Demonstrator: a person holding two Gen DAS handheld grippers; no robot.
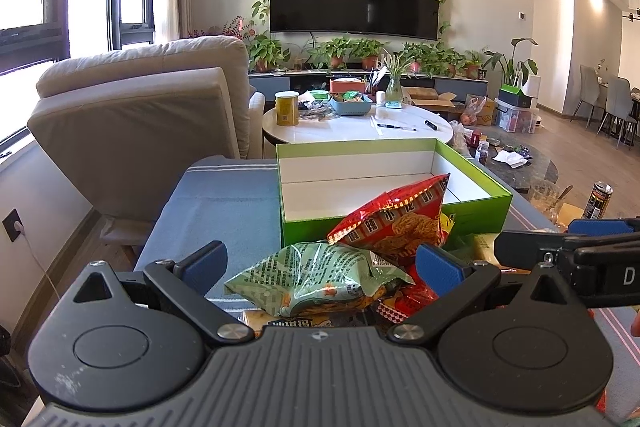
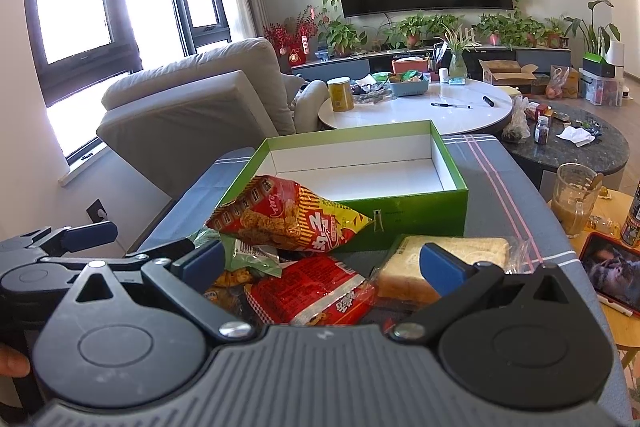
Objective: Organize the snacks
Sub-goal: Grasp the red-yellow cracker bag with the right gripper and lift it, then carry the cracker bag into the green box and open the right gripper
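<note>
On the blue cloth (image 1: 224,211), around 9 o'clock from the pile, the left gripper (image 1: 320,263) hangs with jaws spread wide, nothing between them, its housing cutting off the near snacks. Dead centre, a green snack bag (image 1: 316,277) lies under a red-yellow one (image 1: 400,223) that hides the near wall of the green box (image 1: 396,183) at 12 o'clock, whose white inside shows nothing. At 3 o'clock the right gripper (image 2: 324,261) gapes too, over a red pack (image 2: 316,291) and bagged bread (image 2: 452,253), half blocked.
</note>
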